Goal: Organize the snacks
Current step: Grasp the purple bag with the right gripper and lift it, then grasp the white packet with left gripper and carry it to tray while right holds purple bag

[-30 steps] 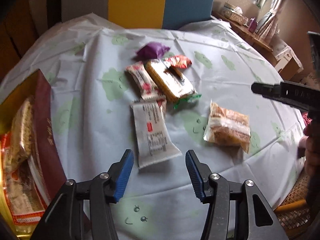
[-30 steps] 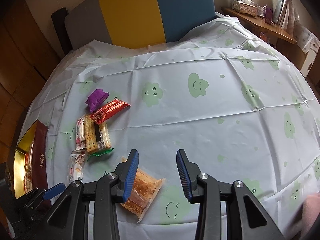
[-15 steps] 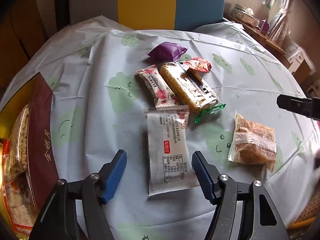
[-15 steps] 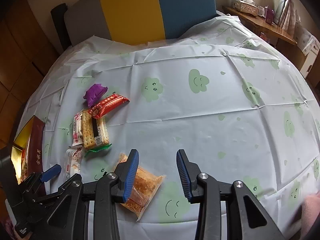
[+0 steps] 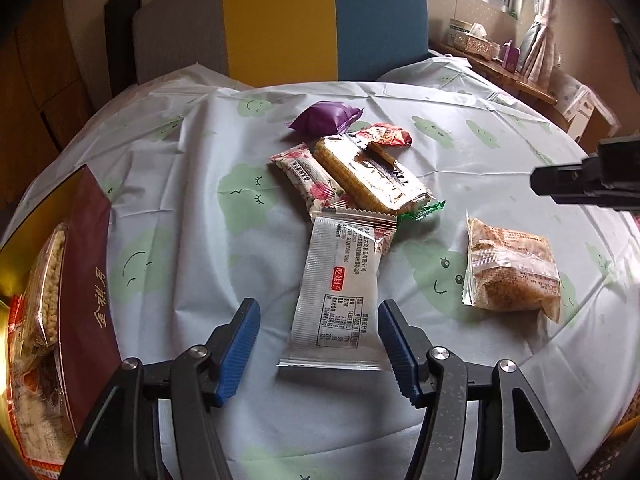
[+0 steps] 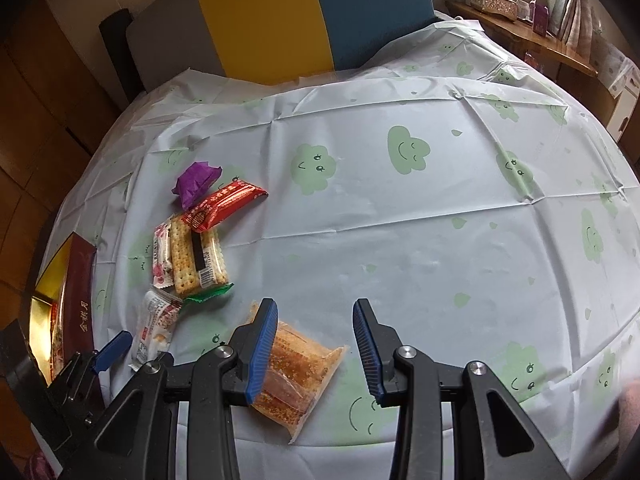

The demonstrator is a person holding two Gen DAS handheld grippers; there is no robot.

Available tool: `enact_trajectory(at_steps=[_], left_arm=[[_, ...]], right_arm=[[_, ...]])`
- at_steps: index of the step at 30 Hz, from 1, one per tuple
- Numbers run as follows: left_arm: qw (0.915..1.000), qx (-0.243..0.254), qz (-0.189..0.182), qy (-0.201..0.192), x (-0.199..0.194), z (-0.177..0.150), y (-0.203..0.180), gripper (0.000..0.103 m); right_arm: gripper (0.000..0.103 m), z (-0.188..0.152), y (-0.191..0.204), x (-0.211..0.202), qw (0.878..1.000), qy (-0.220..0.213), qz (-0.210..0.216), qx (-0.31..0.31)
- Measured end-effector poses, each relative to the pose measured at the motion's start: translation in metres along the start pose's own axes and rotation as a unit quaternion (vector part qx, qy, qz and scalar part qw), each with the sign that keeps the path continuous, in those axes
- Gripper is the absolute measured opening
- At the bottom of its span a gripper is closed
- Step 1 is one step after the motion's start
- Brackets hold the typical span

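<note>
Several snack packets lie on the cloud-print tablecloth (image 5: 180,208). A white packet (image 5: 340,296) lies face down with its near end between the open jaws of my left gripper (image 5: 318,344). Behind it lie a cracker pack (image 5: 368,178), a floral bar (image 5: 310,178), a red packet (image 5: 386,134) and a purple pouch (image 5: 324,118). A clear bag of brown crisps (image 5: 510,270) lies to the right. My right gripper (image 6: 314,344) is open and empty above the crisps bag (image 6: 300,376), whose left part is hidden behind its left finger. The left gripper also shows in the right wrist view (image 6: 114,346).
A dark red and gold box (image 5: 86,292) holding packed snacks stands at the table's left edge, also in the right wrist view (image 6: 78,300). A grey, yellow and blue chair back (image 5: 280,24) stands behind the table. A wooden shelf (image 6: 532,32) with a tissue box runs along the right wall.
My left gripper has advanced toward the white packet, whose near end now lies between its jaws. My right gripper has shifted slightly toward the crisps bag. Both stay open.
</note>
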State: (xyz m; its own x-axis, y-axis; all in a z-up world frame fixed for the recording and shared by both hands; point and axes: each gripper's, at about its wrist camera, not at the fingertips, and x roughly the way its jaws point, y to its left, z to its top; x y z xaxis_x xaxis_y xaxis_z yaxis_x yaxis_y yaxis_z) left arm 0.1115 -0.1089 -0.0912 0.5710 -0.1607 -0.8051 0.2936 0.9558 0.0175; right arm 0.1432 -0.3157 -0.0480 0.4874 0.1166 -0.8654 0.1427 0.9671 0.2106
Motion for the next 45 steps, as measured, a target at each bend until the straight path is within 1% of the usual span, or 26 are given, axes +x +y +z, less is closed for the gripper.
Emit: enact_trajectory(at_steps=[3,5,9,11,12,13,17,20,23,24,25,26,30,33,35,37,41,44,45], left_arm=[[0.9999,0.004,0.002,-0.016,-0.002,-0.004,0.0,0.062],[0.9997,0.006,0.002,-0.024,-0.002,-0.005,0.0,0.062],[0.9994,0.008,-0.003,-0.034,-0.002,-0.007,0.002,0.061],[0.9992,0.005,-0.007,-0.04,-0.003,-0.008,0.003,0.061],[0.9991,0.003,-0.01,-0.042,-0.003,-0.009,0.003,0.061],[0.999,0.001,-0.012,-0.044,-0.003,-0.009,0.004,0.061],[0.9986,0.0,-0.015,-0.05,-0.004,-0.01,0.005,0.061],[0.9985,-0.003,-0.019,-0.052,-0.003,-0.011,0.005,0.061],[0.9983,-0.003,-0.02,-0.054,-0.003,-0.011,0.005,0.061],[0.9983,-0.004,-0.021,-0.055,-0.002,-0.011,0.005,0.061],[0.9983,-0.004,-0.021,-0.055,-0.002,-0.011,0.005,0.061],[0.9982,-0.003,-0.021,-0.056,-0.002,-0.011,0.005,0.061],[0.9981,-0.003,-0.021,-0.058,-0.002,-0.013,0.005,0.061],[0.9981,-0.003,-0.021,-0.058,-0.002,-0.013,0.005,0.061],[0.9981,-0.004,-0.022,-0.058,-0.002,-0.013,0.006,0.061],[0.998,-0.005,-0.024,-0.057,-0.002,-0.013,0.007,0.061],[0.9981,-0.004,-0.023,-0.057,-0.001,-0.012,0.007,0.061],[0.9982,-0.001,-0.02,-0.056,-0.001,-0.012,0.006,0.061],[0.9983,-0.002,-0.02,-0.055,-0.001,-0.011,0.006,0.061]], right_arm=[[0.04,0.007,0.013,0.001,1.0,0.002,0.007,-0.011],[0.04,0.018,0.029,0.002,0.999,-0.003,0.018,-0.033],[0.04,0.045,0.072,0.014,0.993,-0.007,0.03,-0.115],[0.051,0.059,0.095,0.026,0.985,-0.001,0.029,-0.168],[0.062,0.066,0.106,0.033,0.981,-0.001,0.025,-0.192],[0.066,0.072,0.116,0.039,0.976,-0.001,0.019,-0.215],[0.066,0.095,0.147,0.069,0.956,0.009,-0.003,-0.294],[0.066,0.107,0.159,0.099,0.944,0.025,-0.03,-0.329],[0.066,0.112,0.164,0.13,0.936,0.05,-0.049,-0.344],[0.063,0.111,0.165,0.136,0.934,0.055,-0.058,-0.349],[0.047,0.109,0.166,0.143,0.932,0.056,-0.072,-0.351],[0.039,0.109,0.166,0.144,0.934,0.056,-0.061,-0.347],[0.039,0.106,0.162,0.126,0.943,0.029,-0.047,-0.329],[0.039,0.109,0.144,0.095,0.956,0.001,-0.032,-0.293],[0.039,0.107,0.127,0.077,0.964,-0.002,-0.022,-0.266],[0.04,0.1,0.105,0.064,0.97,0.009,-0.022,-0.244],[0.04,0.076,0.045,0.057,0.979,0.05,-0.052,-0.188],[0.04,0.057,-0.001,0.057,0.985,0.072,-0.076,-0.135],[0.04,0.051,-0.009,0.059,0.986,0.075,-0.086,-0.125]])
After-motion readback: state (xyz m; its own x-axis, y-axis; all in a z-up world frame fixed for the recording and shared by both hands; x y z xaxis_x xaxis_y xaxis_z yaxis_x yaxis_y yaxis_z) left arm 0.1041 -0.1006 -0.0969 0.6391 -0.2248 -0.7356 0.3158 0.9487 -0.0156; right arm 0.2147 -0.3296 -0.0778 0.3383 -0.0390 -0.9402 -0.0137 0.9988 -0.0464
